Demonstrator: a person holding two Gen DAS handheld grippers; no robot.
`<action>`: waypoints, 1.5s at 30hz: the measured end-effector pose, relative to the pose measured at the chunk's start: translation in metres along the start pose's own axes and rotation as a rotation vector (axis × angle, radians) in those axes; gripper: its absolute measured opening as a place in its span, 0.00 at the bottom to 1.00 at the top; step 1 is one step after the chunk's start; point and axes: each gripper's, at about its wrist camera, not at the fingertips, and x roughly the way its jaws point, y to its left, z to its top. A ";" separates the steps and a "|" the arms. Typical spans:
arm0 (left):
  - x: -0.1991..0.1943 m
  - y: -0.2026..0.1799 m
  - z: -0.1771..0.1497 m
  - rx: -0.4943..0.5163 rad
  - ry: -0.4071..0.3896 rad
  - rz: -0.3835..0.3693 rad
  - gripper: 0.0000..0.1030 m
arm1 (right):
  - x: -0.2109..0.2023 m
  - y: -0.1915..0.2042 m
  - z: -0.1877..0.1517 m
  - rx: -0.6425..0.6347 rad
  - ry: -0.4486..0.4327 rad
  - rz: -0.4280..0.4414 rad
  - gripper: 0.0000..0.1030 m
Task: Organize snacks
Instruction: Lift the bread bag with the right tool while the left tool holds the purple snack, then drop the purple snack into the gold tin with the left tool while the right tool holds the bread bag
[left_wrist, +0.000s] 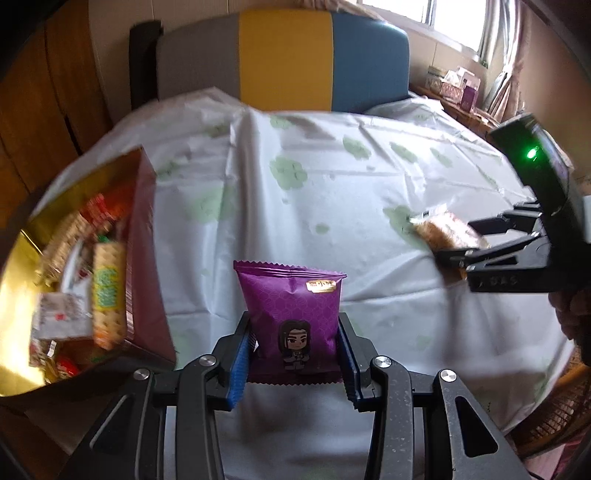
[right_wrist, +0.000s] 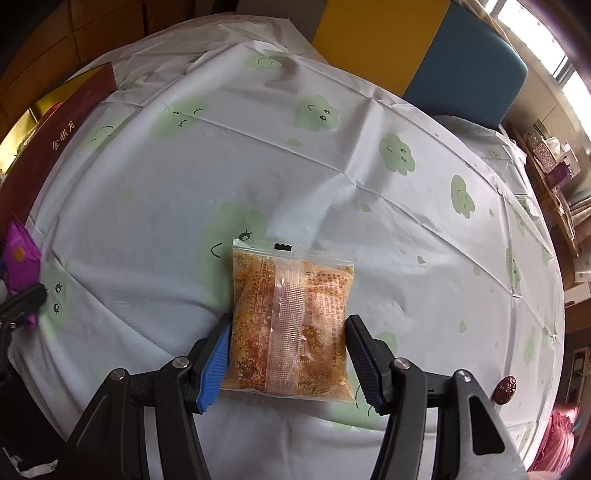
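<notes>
Snacks sit in both your tools: the left tool (left_wrist: 293, 350) is clamped on the purple packet (left_wrist: 291, 314) just right of the box (left_wrist: 144, 258), the right tool (right_wrist: 288, 354) on the clear crumb packet (right_wrist: 291, 325) farther right. Both look light, soft and crushable, so grip the sides gently.

Home dining room, clothed round table (right_wrist: 332, 155), chair (left_wrist: 284, 55), curtained window (left_wrist: 461, 22)

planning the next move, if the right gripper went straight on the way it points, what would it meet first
The right gripper points steeply down with the clear snack packet between its fingers. Straight on it would likely meet the tablecloth just beyond the packet, though depth is unclear.
</notes>
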 end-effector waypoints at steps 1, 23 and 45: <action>-0.003 0.001 0.001 -0.001 -0.011 0.008 0.42 | 0.000 0.000 0.000 0.001 0.000 0.002 0.59; -0.069 0.127 0.018 -0.311 -0.124 0.288 0.42 | -0.006 0.003 -0.005 -0.027 -0.020 -0.010 0.59; -0.046 0.223 -0.020 -0.509 -0.016 0.458 0.44 | -0.008 0.003 -0.006 -0.032 -0.036 -0.015 0.59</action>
